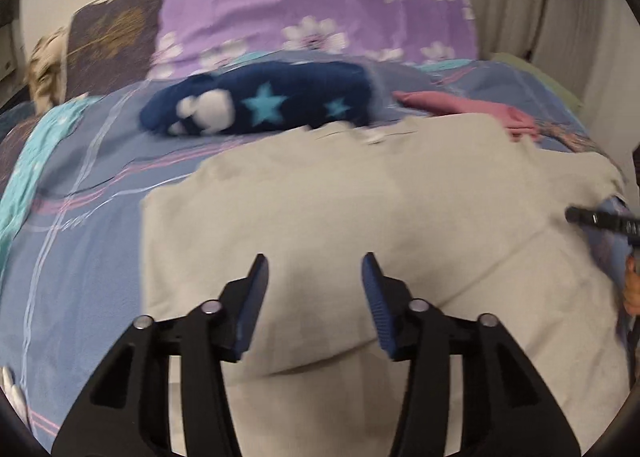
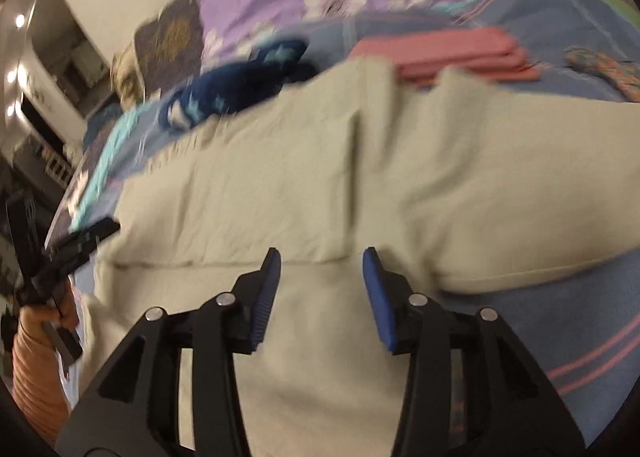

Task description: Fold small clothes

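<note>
A beige garment [image 1: 360,197] lies spread on the bed, with a lengthwise fold down its middle [image 2: 352,177]. My left gripper [image 1: 314,261] hovers open over the garment's near part, and nothing is between its blue pads. My right gripper [image 2: 322,255] is also open, just above the garment's near hem, gripping nothing. One right-gripper finger [image 1: 592,218] shows at the garment's right edge in the left wrist view. The left gripper [image 2: 88,237], held by a hand [image 2: 40,333], sits at the garment's left edge in the right wrist view.
Behind the beige garment lie a navy garment with light-blue stars [image 1: 260,103] and a folded pink stack [image 1: 472,109]. A purple flowered pillow [image 1: 320,9] and a dark pillow [image 1: 108,41] stand at the head. The blue striped bedcover [image 1: 80,217] extends to the left.
</note>
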### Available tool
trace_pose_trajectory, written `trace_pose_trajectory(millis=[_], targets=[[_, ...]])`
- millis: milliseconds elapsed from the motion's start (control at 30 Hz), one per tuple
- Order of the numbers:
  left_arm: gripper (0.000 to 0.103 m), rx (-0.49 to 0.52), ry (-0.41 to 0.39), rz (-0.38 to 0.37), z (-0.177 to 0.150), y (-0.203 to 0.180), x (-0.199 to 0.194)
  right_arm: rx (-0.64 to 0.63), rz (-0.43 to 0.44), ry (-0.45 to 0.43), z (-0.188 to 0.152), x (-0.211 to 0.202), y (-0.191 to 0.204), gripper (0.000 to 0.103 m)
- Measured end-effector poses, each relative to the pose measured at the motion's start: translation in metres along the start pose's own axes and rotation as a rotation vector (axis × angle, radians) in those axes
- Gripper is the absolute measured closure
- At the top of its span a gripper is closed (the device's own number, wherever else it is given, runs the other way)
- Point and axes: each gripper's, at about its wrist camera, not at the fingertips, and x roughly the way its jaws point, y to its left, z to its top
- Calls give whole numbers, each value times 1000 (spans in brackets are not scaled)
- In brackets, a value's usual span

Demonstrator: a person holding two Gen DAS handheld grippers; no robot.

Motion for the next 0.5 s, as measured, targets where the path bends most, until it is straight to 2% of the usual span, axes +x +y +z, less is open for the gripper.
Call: trace_pose_trajectory(millis=[100,200,233,300,333,400,433,500], targets=[[48,52,14,-68,1,-33,15,192,-82,-143,9,-51,-69,67],[44,74,84,-70,-9,-52,42,488,-143,-253,-3,-100,-161,76],[40,82,100,-50,-13,-57,51,600,-164,-290,-14,-118,-196,76],[39,87,93,-44,-14,-58,55,777,-203,-358,-38,-146,-251,76],[39,78,96,-49,-13,-56,55,837,-209,-375,-46,-154,-271,73],[38,73,93,-57,-15,-54,55,922,-162,-411,-60,-163,-302,66],[38,72,94,-58,-15,-53,54,955,-89,-434,-64,-163,-316,63],[38,79,94,-51,-14,-54,55,998,3,-472,-66,-160,-332,55]])
